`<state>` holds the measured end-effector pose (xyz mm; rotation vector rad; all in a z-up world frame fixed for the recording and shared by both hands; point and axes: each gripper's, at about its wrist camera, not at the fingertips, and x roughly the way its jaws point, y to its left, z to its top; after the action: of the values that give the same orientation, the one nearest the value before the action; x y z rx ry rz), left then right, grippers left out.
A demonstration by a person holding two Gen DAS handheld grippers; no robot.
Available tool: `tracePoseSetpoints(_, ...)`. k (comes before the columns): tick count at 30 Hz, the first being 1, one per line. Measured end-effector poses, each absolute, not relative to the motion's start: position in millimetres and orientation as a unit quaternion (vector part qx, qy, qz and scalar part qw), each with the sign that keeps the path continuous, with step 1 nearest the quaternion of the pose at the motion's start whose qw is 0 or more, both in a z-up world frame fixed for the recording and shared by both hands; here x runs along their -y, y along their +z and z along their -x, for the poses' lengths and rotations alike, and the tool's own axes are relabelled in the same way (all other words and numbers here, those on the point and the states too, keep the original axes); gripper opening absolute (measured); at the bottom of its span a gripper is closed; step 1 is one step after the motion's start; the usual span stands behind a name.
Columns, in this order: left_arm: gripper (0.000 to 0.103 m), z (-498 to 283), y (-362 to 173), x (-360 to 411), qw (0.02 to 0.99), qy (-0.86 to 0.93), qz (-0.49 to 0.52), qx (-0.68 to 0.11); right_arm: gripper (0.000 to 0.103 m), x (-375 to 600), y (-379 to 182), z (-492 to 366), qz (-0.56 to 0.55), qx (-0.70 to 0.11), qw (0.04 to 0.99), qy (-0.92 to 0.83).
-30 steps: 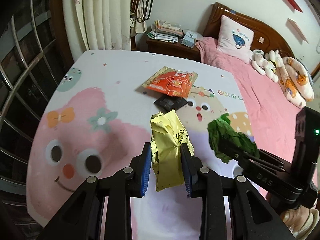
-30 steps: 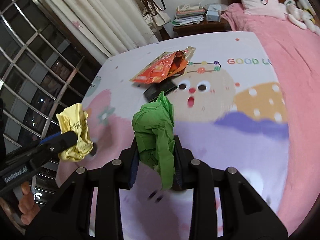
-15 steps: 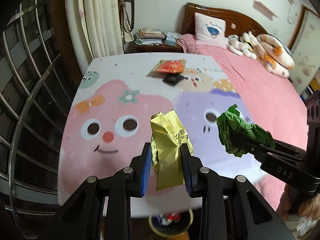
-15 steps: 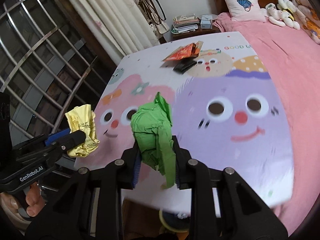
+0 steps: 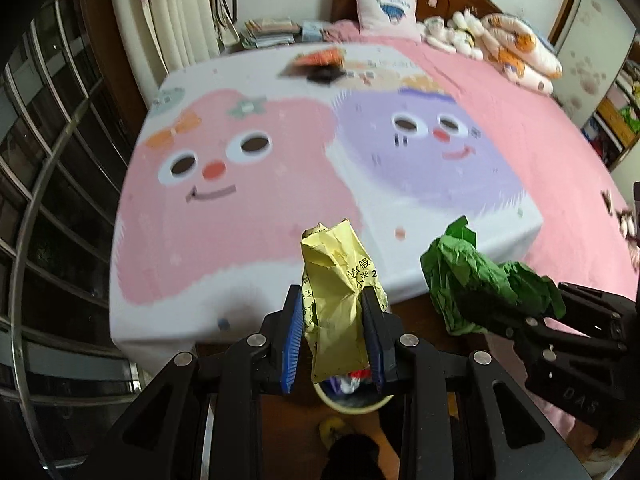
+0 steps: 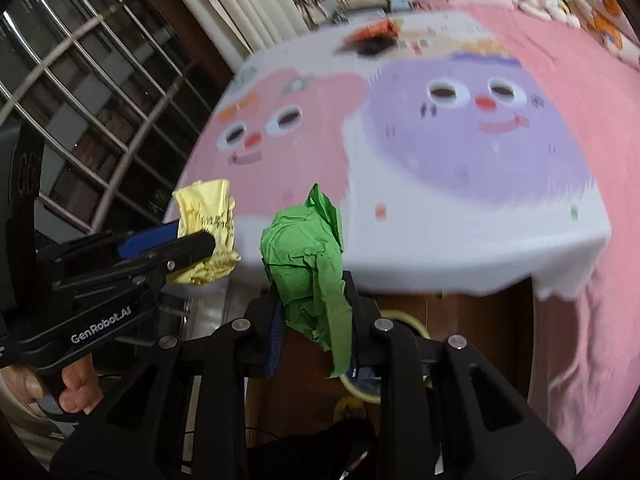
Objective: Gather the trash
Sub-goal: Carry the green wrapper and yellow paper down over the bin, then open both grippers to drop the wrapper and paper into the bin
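My left gripper (image 5: 332, 328) is shut on a crumpled yellow paper (image 5: 336, 288), held off the near edge of the cartoon-print sheet (image 5: 248, 208), above a round bin (image 5: 348, 400) with trash in it on the floor. My right gripper (image 6: 314, 320) is shut on a crumpled green paper (image 6: 308, 264), also off the sheet's edge, with the bin's rim (image 6: 400, 318) below. The green paper (image 5: 472, 272) and yellow paper (image 6: 208, 224) each show in the other view. An orange wrapper (image 5: 320, 58) and a dark packet (image 5: 324, 76) lie at the sheet's far end.
A pink bedspread (image 5: 540, 140) lies to the right, with pillows and plush toys (image 5: 516, 56) at the headboard. A window grille (image 5: 48, 160) and curtain (image 5: 168, 20) stand on the left. A nightstand with papers (image 5: 272, 32) is behind. A yellow slipper (image 5: 334, 432) lies by the bin.
Both grippers have pulled back from over the sheet and now hang past its near edge, still holding their papers. The bin has come into fuller view below them.
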<state>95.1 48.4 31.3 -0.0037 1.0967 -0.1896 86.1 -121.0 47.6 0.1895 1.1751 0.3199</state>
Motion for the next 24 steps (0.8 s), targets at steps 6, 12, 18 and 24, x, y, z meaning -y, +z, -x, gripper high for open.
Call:
tracePoseSetpoints(6, 0.028, -73, -37, -35, 0.815, -0.091, 0.009, -0.572, 0.022, 136, -28, -61, -0.089, -0.609, 0.779, 0.12)
tracePoseSetpoints(12, 0.028, -66, -132, -14, 0.782, -0.077, 0.009, -0.618, 0.022, 154, -139, -43, -0.085, -0.651, 0.748, 0.101)
tracePoseSetpoints(18, 0.029, -61, -236, -3, 0.757, -0.071, 0.03, -0.649, 0.022, 164, -255, -33, -0.078, -0.68, 0.723, 0.097)
tracePoseSetpoints(24, 0.043, -64, -317, -2, 0.742, -0.051, 0.037, -0.667, 0.03, 169, -333, -31, -0.085, -0.693, 0.71, 0.092)
